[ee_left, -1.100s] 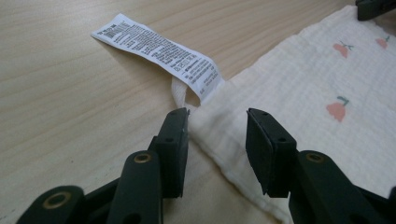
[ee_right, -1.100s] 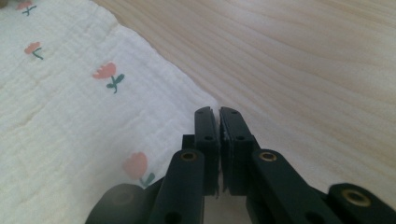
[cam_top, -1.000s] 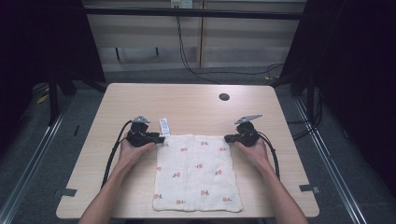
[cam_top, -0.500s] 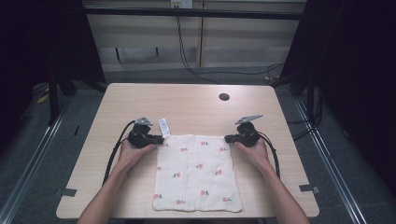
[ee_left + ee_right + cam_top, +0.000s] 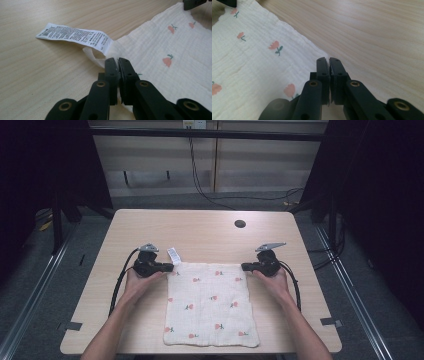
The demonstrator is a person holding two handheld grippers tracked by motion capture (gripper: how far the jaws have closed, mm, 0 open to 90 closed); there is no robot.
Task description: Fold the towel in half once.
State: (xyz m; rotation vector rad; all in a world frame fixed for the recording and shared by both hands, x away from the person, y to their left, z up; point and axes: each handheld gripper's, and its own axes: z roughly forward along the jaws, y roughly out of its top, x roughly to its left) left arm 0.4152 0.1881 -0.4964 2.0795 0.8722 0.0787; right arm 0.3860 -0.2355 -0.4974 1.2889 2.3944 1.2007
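Along the near edge of the table (image 5: pixel 150 227) lies the hem of the cloth (image 5: pixel 210 305), a cream square printed with small red flowers, spread flat on the near half of the top and a little toward your right. Your forearms run up on either side of it. At its far left corner, your left gripper (image 5: pixel 169 267) has just been closing its jaws, and they now pinch the fabric there; in the left gripper view the pads (image 5: pixel 125 72) meet tight over the corner of the cloth (image 5: pixel 160 52), right beside its white care label (image 5: pixel 75 36), which lies flat on the wood and points away from the cloth. At the far right corner, your right gripper (image 5: pixel 245 267) is clamped on the fabric as well; the right gripper view shows the jaws pressed together over the edge of the cloth (image 5: pixel 257 60). Beyond your grippers, the far half of the table is bare wood up to a round dark hole (image 5: pixel 240 224) near the far edge, right of centre.
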